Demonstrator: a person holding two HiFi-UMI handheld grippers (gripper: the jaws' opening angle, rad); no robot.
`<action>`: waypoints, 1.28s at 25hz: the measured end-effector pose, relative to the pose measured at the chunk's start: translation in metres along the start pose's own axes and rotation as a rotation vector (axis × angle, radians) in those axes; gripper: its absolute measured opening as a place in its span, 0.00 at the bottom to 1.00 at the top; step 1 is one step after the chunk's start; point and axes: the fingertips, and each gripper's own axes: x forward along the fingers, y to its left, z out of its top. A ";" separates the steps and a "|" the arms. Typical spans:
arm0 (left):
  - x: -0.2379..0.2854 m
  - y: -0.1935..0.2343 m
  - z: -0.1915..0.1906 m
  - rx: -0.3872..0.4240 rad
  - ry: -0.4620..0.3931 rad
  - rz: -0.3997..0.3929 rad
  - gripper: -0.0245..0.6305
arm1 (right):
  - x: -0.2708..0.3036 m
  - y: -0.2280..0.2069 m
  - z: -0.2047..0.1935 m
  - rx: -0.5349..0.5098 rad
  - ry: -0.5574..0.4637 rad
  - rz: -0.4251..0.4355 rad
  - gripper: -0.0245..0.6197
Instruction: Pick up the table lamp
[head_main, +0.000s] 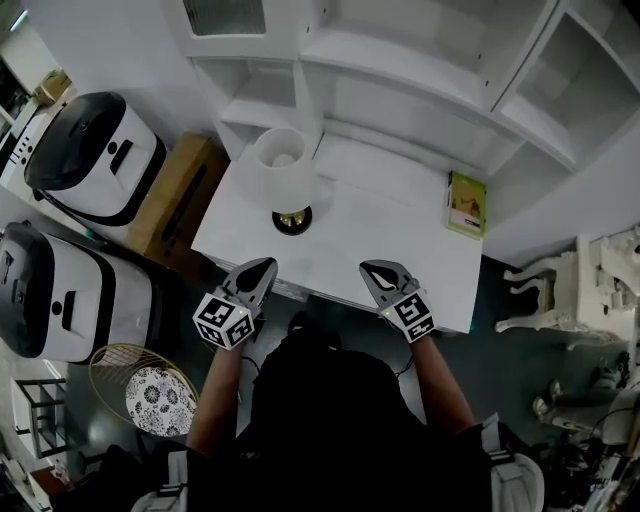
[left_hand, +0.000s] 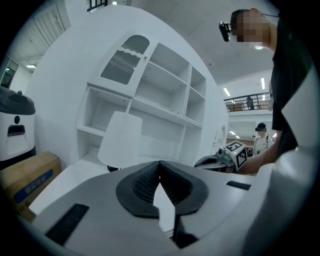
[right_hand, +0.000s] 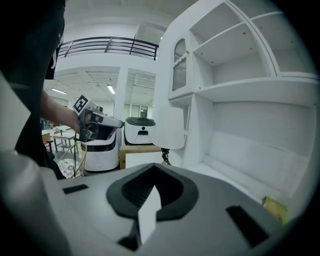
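Observation:
The table lamp, with a white drum shade (head_main: 283, 165) and a dark round base (head_main: 292, 220), stands upright on the white desk (head_main: 400, 245), towards its left. Both grippers hover over the desk's near edge, short of the lamp. My left gripper (head_main: 266, 266) is just in front of the base, its jaws shut with nothing between them. My right gripper (head_main: 372, 269) is further right, its jaws also closed and empty. The shade (left_hand: 120, 140) rises ahead in the left gripper view, and the shade (right_hand: 169, 127) sits at centre left in the right gripper view.
A green book (head_main: 466, 203) lies at the desk's right back. White shelves (head_main: 420, 90) rise behind the lamp. A cardboard box (head_main: 180, 195) and two white-and-black machines (head_main: 95, 155) stand left of the desk, a wire basket (head_main: 140, 385) below them, and a white chair (head_main: 560, 290) to the right.

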 end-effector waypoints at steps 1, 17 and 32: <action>0.001 0.004 -0.001 -0.004 0.001 -0.004 0.05 | 0.003 -0.001 0.002 0.007 -0.002 -0.005 0.05; 0.075 0.123 -0.055 0.057 0.134 -0.030 0.40 | 0.021 -0.013 0.002 0.096 0.070 -0.240 0.05; 0.180 0.167 -0.099 0.106 0.203 -0.167 0.42 | -0.015 -0.005 -0.026 0.227 0.183 -0.540 0.05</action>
